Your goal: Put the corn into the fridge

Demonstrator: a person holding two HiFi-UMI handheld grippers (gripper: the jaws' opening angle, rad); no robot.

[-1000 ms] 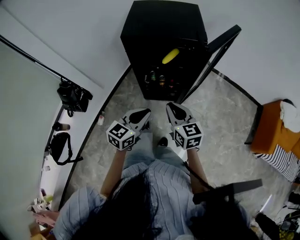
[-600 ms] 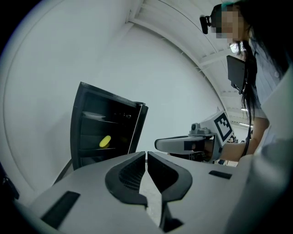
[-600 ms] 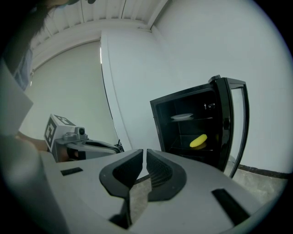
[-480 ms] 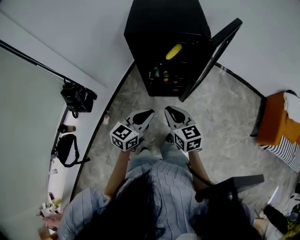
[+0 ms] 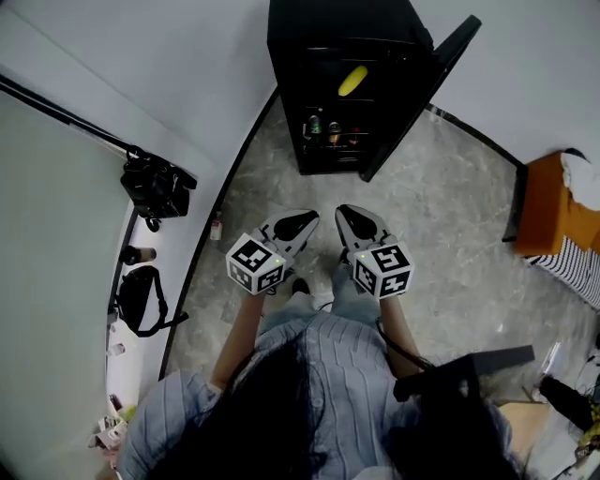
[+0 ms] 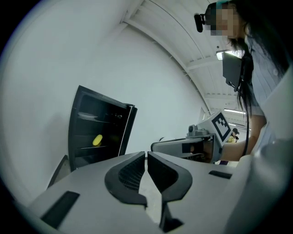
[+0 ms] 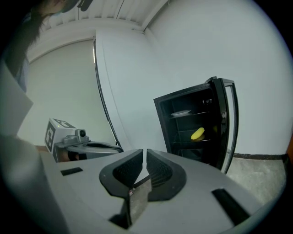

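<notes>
Corn (image 5: 352, 81): a small yellow cob lay on a middle shelf inside the black fridge (image 5: 328, 28), far from the person. It lay slantwise and alone on that shelf.

Handling, as a guess: light, stiff and rounded. It would likely roll or slip if pinched at a tapered end, so the thick middle, taken across its width, looked the safest hold. The kernels might bruise under a hard squeeze.

The fridge door (image 5: 427, 89) stood open, swung out to the right. A few bottles (image 5: 328, 131) sat on the shelf below the corn.

The left gripper (image 6: 146, 157) and the right gripper (image 7: 143, 153) were both held low and near the person, well apart from the fridge and side by side. Each had its jaws drawn together with nothing between them.

Hard to make out:
- The fridge interior was dark, so the shelf's surface and edges were unclear.
- The corn was too small to tell husk or kernel detail.
- The bottle labels were unreadable.
- The person's feet were mostly hidden under the grippers.
- The lower fridge compartment was lost in shadow.
</notes>
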